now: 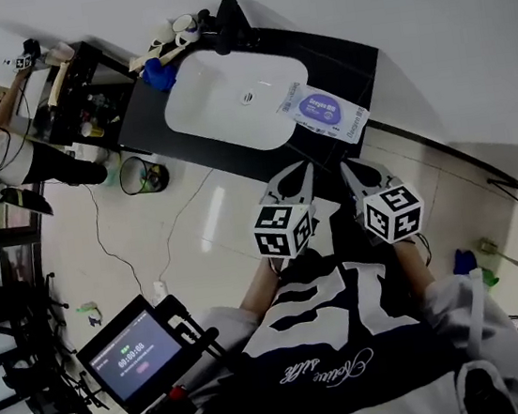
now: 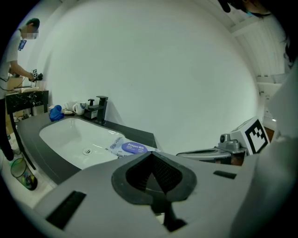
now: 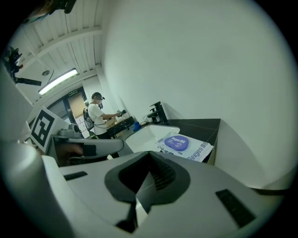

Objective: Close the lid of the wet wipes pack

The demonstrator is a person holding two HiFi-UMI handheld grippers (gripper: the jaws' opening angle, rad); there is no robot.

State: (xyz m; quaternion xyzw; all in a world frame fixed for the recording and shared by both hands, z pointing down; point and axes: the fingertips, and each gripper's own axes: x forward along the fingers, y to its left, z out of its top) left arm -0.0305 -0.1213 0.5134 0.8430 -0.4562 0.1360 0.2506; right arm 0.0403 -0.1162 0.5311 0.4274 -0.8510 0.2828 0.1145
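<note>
Head cam steep down; L/R cams low, share sink [image 1: 226,101], wipes pack [image 1: 320,110].

The wet wipes pack [image 1: 322,113] lies on the counter [image 1: 358,58], partly over the right edge of the sink [image 1: 226,101]. The tap [image 1: 233,23] stands behind the sink. The left gripper [image 1: 300,173] and right gripper [image 1: 352,168] are side by side in front of the counter, apart from the pack.

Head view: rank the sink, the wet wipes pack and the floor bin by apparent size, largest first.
1. sink
2. wet wipes pack
3. bin, though it stands lower, farther from the camera, so its true size is unsure.
</note>
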